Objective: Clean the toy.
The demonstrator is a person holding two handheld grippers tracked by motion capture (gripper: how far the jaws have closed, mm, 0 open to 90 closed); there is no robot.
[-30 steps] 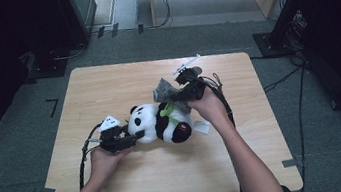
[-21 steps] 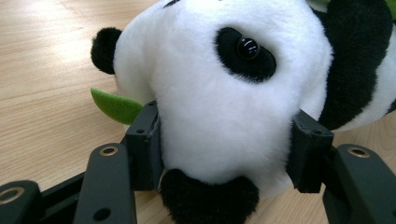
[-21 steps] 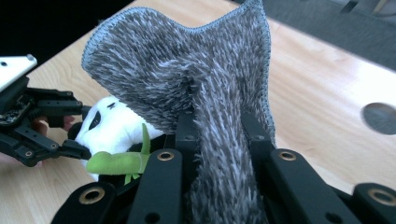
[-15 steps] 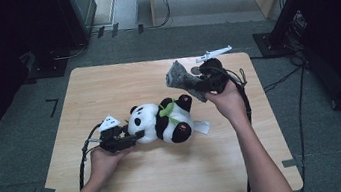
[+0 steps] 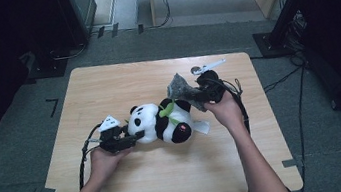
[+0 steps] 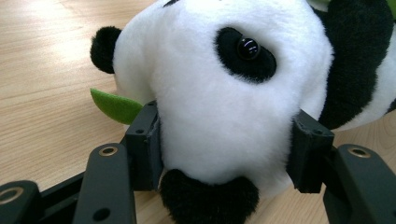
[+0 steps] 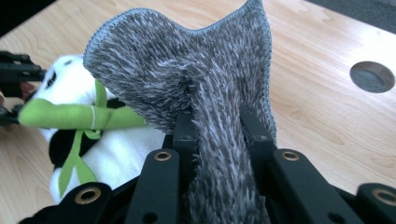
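Two grippers are at work on one stuffed panda (image 5: 162,122), which lies on its side near the middle of the wooden table (image 5: 106,85). The left gripper (image 5: 131,139) has its jaws about half closed, pads pressed into either side of the panda's white muzzle (image 6: 224,121), pinning the head in place. The right gripper (image 5: 193,93) pinches a fold of grey fluffy cloth (image 7: 187,70) between nearly closed jaws, the cloth standing up out of them just above the panda's body. A green felt leaf (image 7: 70,116) is tied at the toy's neck.

By my reading, the step in hand is wiping the toy with the cloth. To do it well, the left grip should hold firm without crushing the face, so the panda does not slide across the table under the strokes. The right hand should lower the loose flap of cloth flat onto the fur and drag it along the nap, steering round the leaf so it does not snag. A white tag (image 5: 202,127) sticks out by the panda's foot; best avoid catching that too.
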